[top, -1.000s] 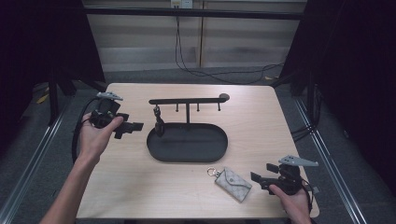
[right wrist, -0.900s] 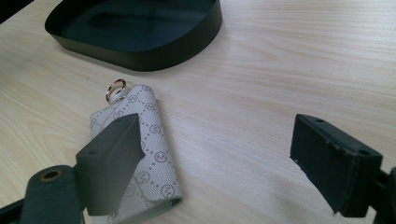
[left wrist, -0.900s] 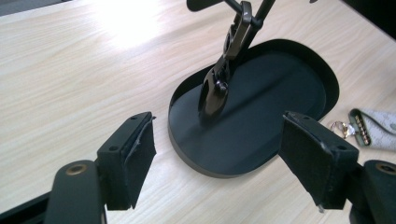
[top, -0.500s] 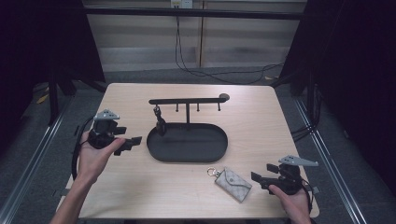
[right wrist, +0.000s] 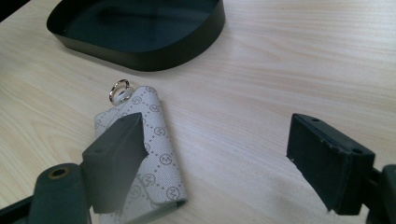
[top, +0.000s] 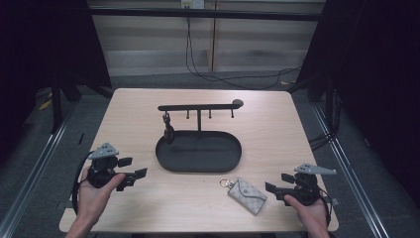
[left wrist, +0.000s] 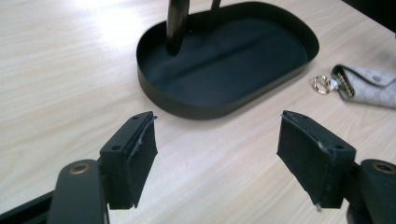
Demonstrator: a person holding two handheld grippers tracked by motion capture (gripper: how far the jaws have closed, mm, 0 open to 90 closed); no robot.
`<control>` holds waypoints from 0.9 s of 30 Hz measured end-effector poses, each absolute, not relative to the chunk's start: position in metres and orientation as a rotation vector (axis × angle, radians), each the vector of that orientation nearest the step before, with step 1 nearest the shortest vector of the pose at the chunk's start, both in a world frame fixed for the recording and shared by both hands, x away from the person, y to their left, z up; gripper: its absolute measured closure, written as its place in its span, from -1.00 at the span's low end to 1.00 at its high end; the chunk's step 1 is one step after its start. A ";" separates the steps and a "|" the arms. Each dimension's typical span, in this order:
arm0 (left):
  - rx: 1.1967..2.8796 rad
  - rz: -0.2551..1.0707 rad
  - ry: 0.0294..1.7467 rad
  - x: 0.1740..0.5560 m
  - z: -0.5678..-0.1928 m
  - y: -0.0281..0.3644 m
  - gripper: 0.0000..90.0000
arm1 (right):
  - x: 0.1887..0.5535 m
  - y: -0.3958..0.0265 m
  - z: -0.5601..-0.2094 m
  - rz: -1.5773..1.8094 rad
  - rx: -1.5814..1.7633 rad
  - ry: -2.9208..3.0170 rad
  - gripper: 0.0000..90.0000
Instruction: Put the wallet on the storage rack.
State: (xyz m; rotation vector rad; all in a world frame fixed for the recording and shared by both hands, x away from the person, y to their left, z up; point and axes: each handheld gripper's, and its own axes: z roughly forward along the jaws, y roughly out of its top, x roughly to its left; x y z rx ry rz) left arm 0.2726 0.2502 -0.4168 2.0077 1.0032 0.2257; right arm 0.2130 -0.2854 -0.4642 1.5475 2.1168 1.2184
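Observation:
A grey patterned key pouch [top: 246, 194] with a small metal ring [top: 227, 182] lies flat on the table, in front of the black oval tray [top: 198, 168]. A rail with hooks [top: 198, 107] rises from the tray, and a dark item [top: 169, 130] hangs at its left end. My left gripper [top: 132, 167] is open at the front left, apart from the tray and pointing toward it [left wrist: 210, 109]. My right gripper [top: 277, 182] is open just right of the pouch. In the right gripper view the pouch [right wrist: 159, 154] lies partly under the left jaw, untouched.
The wooden table's front edge [top: 198, 232] runs just below both hands. Dark floor, metal frame rails [top: 34, 168] and cables [top: 218, 74] surround the table. In the left gripper view the pouch [left wrist: 369, 84] shows at the far right beyond the tray.
My left gripper has drawn back from beside the tray's left end toward the table's front left. The right gripper and the pouch have stayed put.

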 end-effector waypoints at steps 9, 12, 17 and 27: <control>2.008 0.167 0.980 0.249 -0.435 0.255 -0.41 | 0.214 -0.279 -0.456 1.205 1.487 2.135 -0.47; 2.008 0.164 0.979 0.244 -0.440 0.255 -0.43 | 0.215 -0.275 -0.453 1.187 1.460 2.163 -0.45; 2.008 0.176 0.994 0.238 -0.446 0.255 -0.40 | 0.218 -0.268 -0.450 1.183 1.437 2.270 -0.32; 2.042 0.161 0.961 0.231 -0.454 0.252 -0.39 | 0.226 -0.250 -0.443 1.116 1.374 2.458 -0.34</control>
